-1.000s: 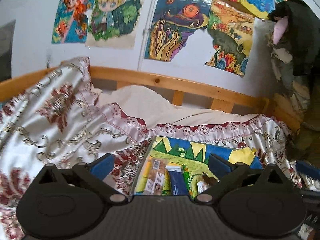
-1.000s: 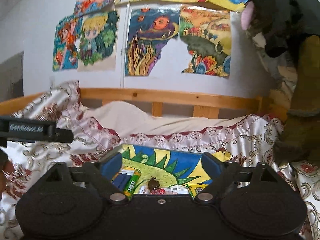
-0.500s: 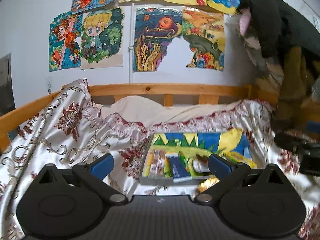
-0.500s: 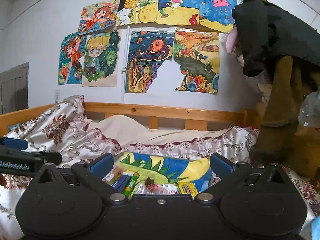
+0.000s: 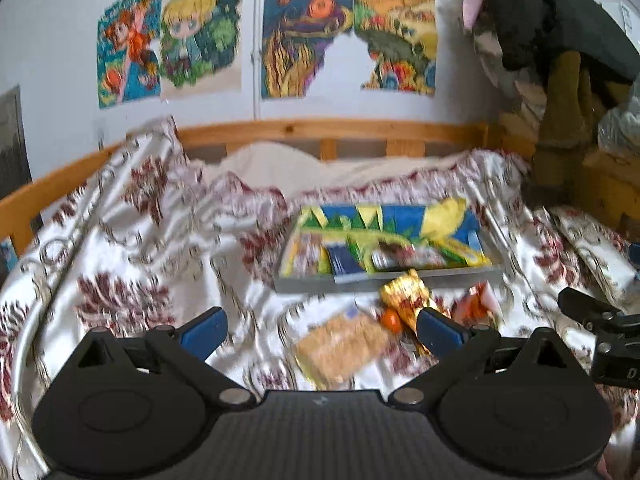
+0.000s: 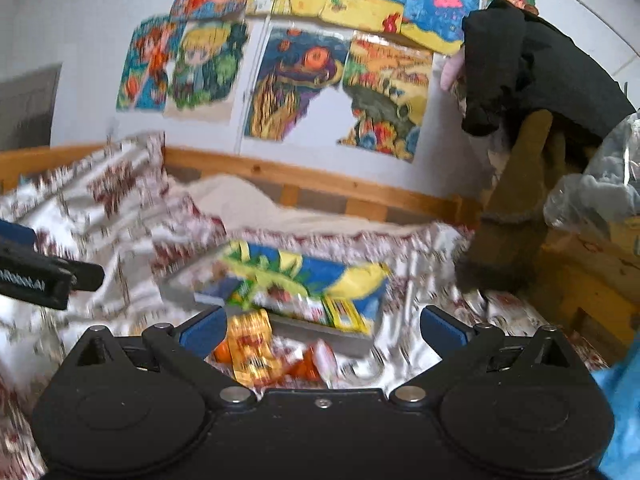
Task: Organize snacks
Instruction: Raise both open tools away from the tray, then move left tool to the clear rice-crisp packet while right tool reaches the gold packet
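A grey tray (image 5: 384,280) with a colourful painted bottom lies on the bed and holds several snack packs; it also shows in the right wrist view (image 6: 320,332). In front of it on the bedspread lie a tan cracker pack (image 5: 340,348), a golden wrapper (image 5: 404,296), a small orange ball (image 5: 390,320) and an orange-red pack (image 5: 476,304). The golden wrapper (image 6: 252,352) and orange pack (image 6: 316,360) also show in the right wrist view. My left gripper (image 5: 320,328) is open and empty above the cracker pack. My right gripper (image 6: 320,328) is open and empty above the loose wrappers.
A white bedspread with red flowers (image 5: 140,260) covers the bed. A wooden rail (image 5: 320,128) runs along the back under wall paintings (image 5: 304,40). Dark clothes and brown fabric (image 6: 520,160) hang at the right beside a wooden shelf (image 6: 592,280).
Both grippers have pulled back from the tray and tilted down. The loose snacks in front of the tray have come into view. Both stay open.
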Tool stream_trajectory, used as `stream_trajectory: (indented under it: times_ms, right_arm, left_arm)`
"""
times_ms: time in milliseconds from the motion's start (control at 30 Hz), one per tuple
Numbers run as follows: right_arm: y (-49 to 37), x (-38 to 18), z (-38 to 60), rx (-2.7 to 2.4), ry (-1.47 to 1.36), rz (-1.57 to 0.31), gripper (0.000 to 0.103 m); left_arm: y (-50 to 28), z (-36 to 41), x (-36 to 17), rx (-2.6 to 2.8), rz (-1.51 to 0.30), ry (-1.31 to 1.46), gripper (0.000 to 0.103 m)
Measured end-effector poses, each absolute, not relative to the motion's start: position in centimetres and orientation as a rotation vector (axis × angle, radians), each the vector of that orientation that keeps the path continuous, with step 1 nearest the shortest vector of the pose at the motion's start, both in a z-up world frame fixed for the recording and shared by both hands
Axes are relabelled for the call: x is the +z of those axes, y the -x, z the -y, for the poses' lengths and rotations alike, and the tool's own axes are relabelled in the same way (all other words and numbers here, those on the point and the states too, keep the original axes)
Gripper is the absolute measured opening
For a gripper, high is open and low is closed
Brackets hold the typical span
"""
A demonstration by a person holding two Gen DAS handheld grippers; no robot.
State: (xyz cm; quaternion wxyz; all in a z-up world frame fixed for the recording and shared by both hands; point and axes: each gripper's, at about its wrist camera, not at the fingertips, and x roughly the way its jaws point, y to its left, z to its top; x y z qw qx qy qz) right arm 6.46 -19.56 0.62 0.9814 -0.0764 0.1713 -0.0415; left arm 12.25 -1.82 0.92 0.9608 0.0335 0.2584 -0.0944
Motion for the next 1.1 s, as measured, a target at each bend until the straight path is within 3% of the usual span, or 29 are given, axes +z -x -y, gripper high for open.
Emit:
stream_trajectory:
  times_ms: [1100]
  right_arm:
    - [-7.2,-2.0,19.7,-0.062,0.101,-0.604,0.102]
  left_arm:
    - [-13.0,1.0,-2.2,-0.107,-0.802,-0.081,0.103]
